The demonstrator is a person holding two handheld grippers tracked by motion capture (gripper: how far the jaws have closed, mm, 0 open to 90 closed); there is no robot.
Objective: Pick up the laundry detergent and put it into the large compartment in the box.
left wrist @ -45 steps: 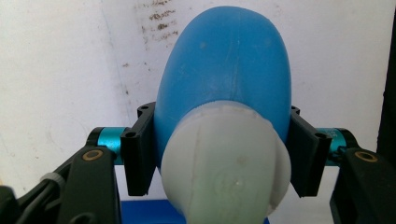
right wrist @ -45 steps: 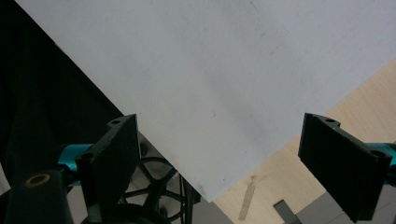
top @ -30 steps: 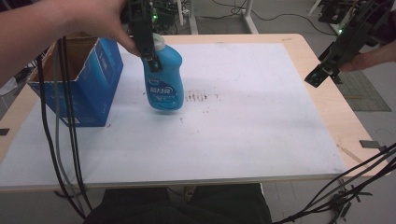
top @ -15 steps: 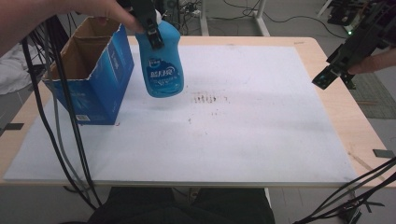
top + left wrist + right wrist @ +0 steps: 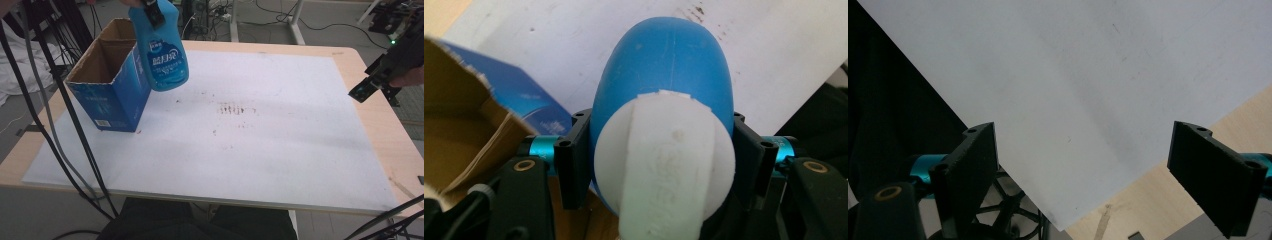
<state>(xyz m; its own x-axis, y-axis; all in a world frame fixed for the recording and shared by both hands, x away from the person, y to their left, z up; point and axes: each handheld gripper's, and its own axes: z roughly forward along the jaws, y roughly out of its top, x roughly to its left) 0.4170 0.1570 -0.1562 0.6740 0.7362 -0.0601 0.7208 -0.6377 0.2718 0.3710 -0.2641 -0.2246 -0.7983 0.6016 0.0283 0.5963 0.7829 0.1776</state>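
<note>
At the left of the high view stands an open blue cardboard box with a brown inside, on the left part of the white sheet that covers the light wooden table. Its far flaps run up toward the frame's top, and dark cables cross in front of its near corner. What lies at its bottom cannot be made out.

Just right of the box, a blue plastic detergent bottle with a white printed label hangs in the air, lifted clear of the sheet, its lower side close to the box's right wall. Its top is cut off by the frame's upper edge. The left gripper grips it near the neck, mostly out of frame. In the left gripper view the two black jaws press on either side of the bottle, whose white cap hides most of the gap between them; the box's torn brown edge shows at left.

A patch of small dark marks lies mid-sheet.

At the far right, the right gripper hovers over the table's edge, its holder's hand partly cut off. In the right gripper view its jaws stand wide apart with nothing between, above the sheet's corner.
</note>
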